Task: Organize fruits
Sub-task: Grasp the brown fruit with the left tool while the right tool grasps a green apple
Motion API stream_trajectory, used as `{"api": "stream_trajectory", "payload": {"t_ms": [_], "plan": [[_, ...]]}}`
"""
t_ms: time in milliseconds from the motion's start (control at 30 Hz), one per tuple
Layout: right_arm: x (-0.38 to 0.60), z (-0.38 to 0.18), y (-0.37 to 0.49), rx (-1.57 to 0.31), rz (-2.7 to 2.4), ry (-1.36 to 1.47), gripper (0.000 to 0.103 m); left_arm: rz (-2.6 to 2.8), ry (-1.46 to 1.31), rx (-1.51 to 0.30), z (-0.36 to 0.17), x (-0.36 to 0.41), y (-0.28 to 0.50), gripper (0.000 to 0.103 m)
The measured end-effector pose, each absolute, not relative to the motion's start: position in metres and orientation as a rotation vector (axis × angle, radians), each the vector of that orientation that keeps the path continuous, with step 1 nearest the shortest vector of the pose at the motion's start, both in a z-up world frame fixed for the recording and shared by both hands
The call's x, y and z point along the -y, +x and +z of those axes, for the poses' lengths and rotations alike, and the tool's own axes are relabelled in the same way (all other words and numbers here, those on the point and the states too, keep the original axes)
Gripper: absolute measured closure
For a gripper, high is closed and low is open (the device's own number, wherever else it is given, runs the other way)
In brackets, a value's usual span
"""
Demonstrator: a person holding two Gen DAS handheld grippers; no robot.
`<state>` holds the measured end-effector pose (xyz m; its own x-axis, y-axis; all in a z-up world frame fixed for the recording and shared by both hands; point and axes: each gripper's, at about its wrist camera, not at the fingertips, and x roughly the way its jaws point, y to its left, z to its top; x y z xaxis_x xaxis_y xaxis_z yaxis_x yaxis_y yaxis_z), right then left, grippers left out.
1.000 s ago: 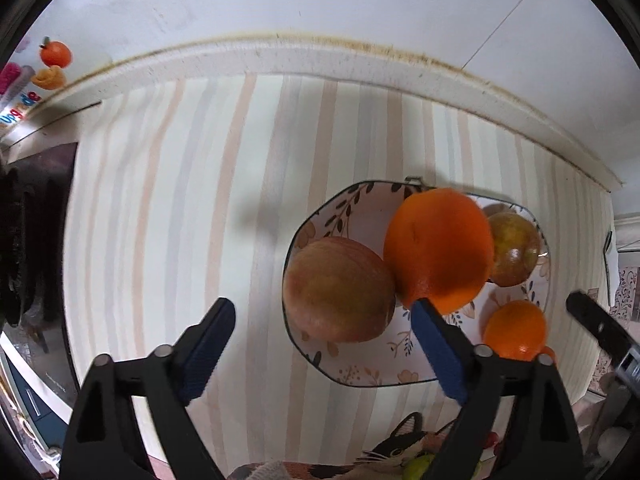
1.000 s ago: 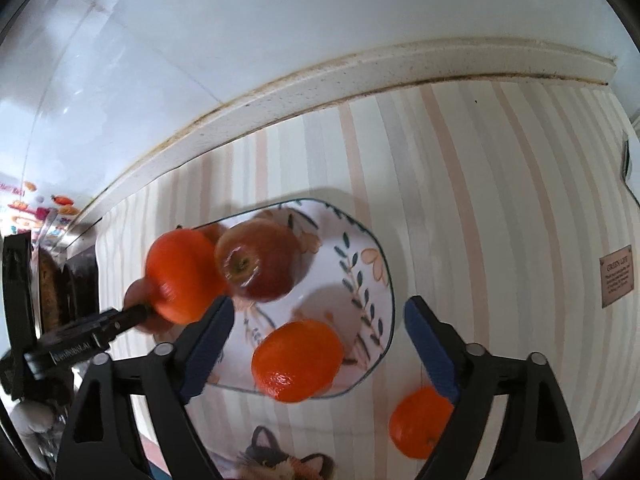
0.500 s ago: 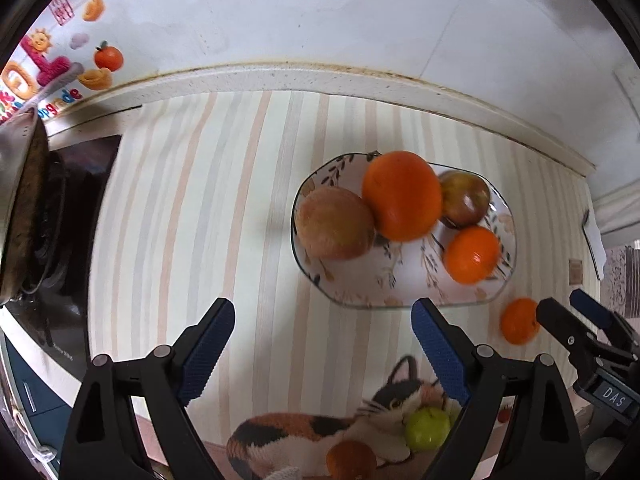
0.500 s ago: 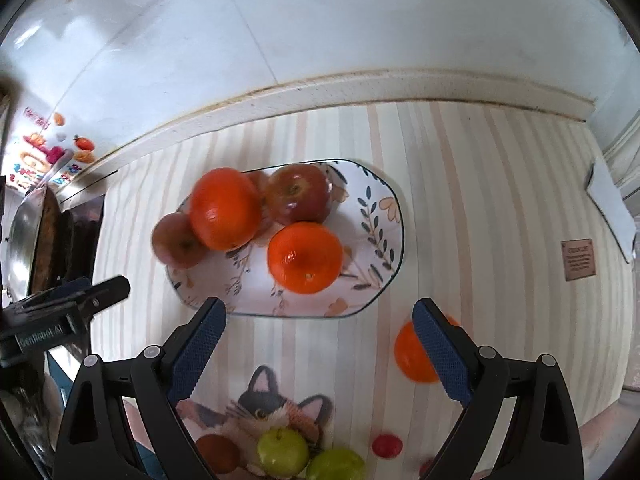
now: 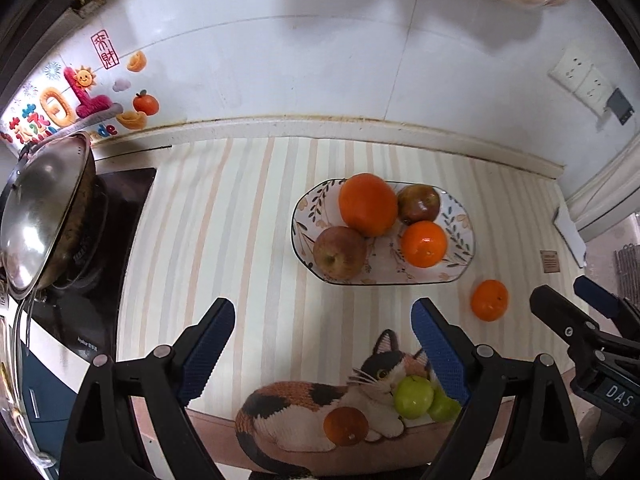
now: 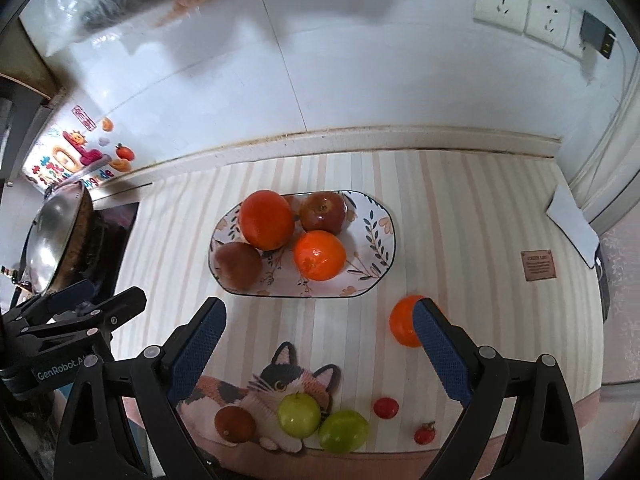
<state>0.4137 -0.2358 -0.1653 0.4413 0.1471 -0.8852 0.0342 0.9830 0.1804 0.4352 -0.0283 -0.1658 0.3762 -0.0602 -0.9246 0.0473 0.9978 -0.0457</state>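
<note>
A leaf-patterned plate on the striped mat holds a large orange, a smaller orange and two reddish apples. A loose orange lies right of the plate. Two green fruits, a brown fruit and two small red fruits lie near the front edge. My left gripper and right gripper are both open and empty, held above the mat in front of the plate.
A wok with a steel lid sits on a black stove at the left. A tiled wall with stickers and sockets runs behind. A cat picture is printed on the mat. A white sheet lies at the right.
Both grippers have pulled back and up from the plate, so more of the counter, the front fruits and the stove show. Both stay open.
</note>
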Motion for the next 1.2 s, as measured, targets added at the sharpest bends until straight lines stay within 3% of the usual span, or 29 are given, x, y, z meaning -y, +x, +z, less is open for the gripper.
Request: {"api": "stream_trajectory", "payload": {"t_ms": [300,467,800,1000,1033,1100,1167,1200], "plan": [[0.235,-0.135,0.381,-1.057,0.071,0.202,0.007,-0.098,-0.004,-1.145,-0.145,0.033,0.409,0.013],[0.236,-0.156,0.373,-1.125,0.088,0.242,0.006,-0.111,0.009,-1.184,-0.157,0.035,0.404,0.013],[0.266,-0.302,0.354,-1.471,0.078,0.523,0.012,-0.181,0.021,-1.585,-0.291,0.042,0.396,0.013],[0.278,-0.352,0.338,-1.55,0.041,0.67,0.012,-0.192,-0.072,-1.741,-0.356,0.043,0.384,0.014],[0.279,-0.357,0.336,-1.557,0.04,0.692,0.012,-0.192,-0.078,-1.746,-0.361,0.044,0.384,0.016],[0.28,-0.368,0.335,-1.568,0.04,0.738,0.013,-0.186,-0.077,-1.755,-0.37,0.047,0.383,0.037],[0.28,-0.375,0.334,-1.574,0.042,0.759,0.015,-0.202,-0.112,-1.762,-0.377,0.049,0.381,0.051],[0.279,-0.38,0.334,-1.577,0.04,0.766,0.02,-0.197,-0.108,-1.756,-0.377,0.051,0.381,0.051]]}}
